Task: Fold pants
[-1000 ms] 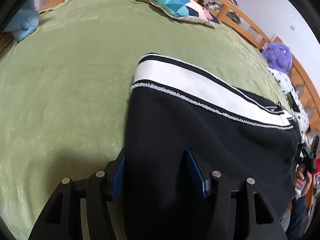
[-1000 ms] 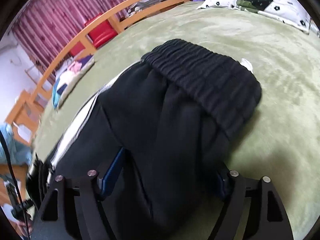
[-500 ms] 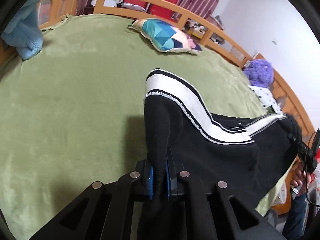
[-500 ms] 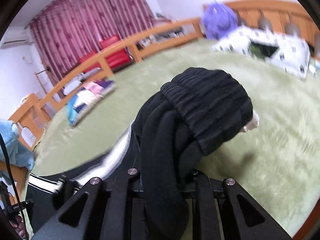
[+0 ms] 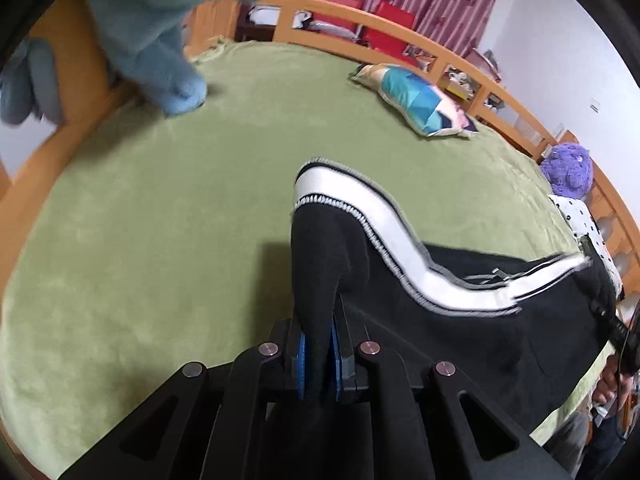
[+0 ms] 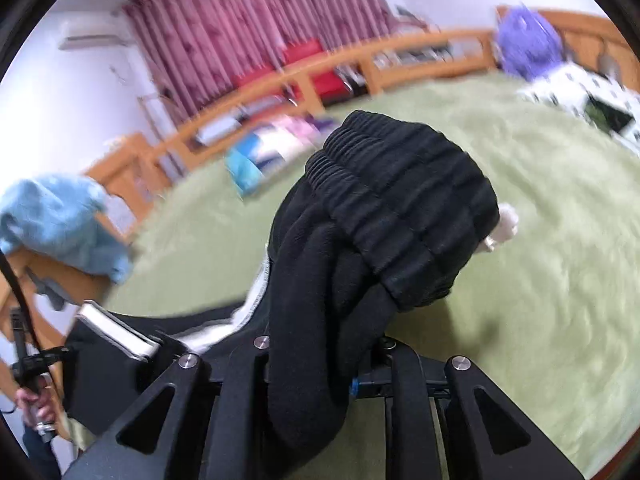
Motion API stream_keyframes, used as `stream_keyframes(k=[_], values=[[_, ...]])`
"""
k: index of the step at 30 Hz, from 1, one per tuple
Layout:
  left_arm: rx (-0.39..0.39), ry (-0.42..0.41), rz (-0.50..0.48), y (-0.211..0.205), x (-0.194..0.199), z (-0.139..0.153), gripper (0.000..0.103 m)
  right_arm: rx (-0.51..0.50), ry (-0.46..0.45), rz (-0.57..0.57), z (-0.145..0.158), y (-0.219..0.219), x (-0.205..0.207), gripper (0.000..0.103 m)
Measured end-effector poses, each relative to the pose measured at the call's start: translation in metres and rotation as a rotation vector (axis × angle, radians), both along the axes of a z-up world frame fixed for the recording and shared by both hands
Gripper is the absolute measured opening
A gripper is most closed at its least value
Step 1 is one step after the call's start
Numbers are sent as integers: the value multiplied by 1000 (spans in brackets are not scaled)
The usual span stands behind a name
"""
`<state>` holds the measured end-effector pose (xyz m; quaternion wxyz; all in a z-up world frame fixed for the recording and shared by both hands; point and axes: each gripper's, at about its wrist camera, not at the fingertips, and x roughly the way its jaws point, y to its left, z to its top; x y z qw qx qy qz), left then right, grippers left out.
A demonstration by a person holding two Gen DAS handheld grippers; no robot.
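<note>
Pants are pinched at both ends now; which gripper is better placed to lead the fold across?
Probably left. The left gripper pinches the striped hem end of the pants, with open green blanket ahead. The right gripper grips the bulkier bunched waistband, better suited as anchor.

Open green blanket (image 5: 160,208) is left free ahead and to the left of the black pants (image 5: 460,320). Passage is blocked at the far edge by a patterned pillow (image 5: 420,102), a blue plush (image 5: 160,32) and the wooden rail (image 5: 400,40).
</note>
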<state>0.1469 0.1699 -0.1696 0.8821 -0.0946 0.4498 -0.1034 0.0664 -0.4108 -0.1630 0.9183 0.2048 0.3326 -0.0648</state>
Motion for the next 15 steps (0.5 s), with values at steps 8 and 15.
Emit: stream_keyframes(k=[8,15], values=[[35,40,93,20,-18,-20,48,199,177,3,-51,-33,-23,26],[32,46,92,31,-62,-32,51,-93,202,-13,-27,5,-51,43]])
